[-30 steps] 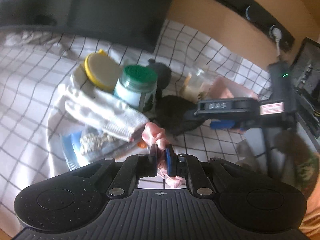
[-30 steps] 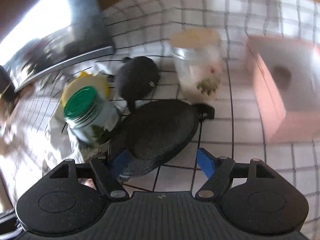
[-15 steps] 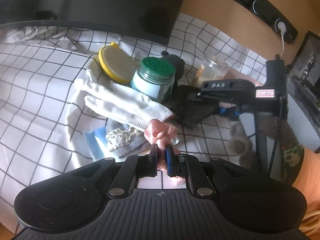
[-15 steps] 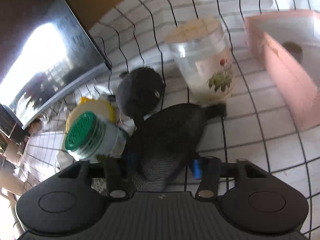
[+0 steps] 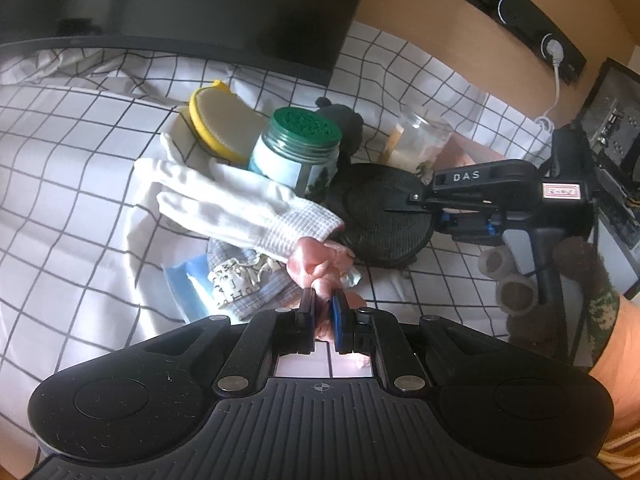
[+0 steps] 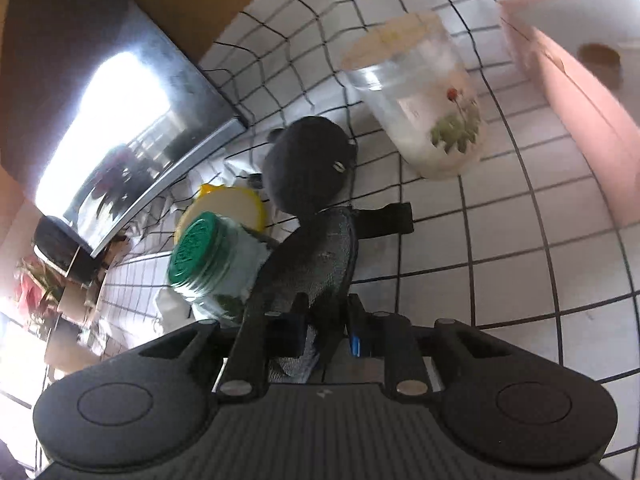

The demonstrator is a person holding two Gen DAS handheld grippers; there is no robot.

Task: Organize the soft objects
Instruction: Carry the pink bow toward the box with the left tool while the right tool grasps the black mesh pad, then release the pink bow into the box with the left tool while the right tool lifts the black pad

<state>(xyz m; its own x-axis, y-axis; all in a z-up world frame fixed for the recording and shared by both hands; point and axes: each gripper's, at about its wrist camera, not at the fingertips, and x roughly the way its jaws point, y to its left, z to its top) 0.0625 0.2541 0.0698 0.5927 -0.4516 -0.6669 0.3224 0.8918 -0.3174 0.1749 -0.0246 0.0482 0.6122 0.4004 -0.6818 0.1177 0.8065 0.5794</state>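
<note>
Left claw (image 5: 324, 312) clamped on pink cloth (image 5: 316, 264), right claw (image 6: 326, 322) closing around black mesh pad (image 6: 316, 256)

- The checked cloth (image 5: 72, 184) lies bare on the left and near side of the left wrist view — open passage there.
- The middle is crowded: glove (image 5: 240, 208), yellow lid (image 5: 218, 126), green-lidded jar (image 5: 298, 152), black pouch (image 5: 380, 216) and dark plush (image 6: 310, 166) touch or overlap.
- The clear jar (image 6: 424, 100) and pink box (image 6: 580, 92) stand apart — bare cloth between them.
- A monitor (image 5: 180, 8) walls off the far edge.
</note>
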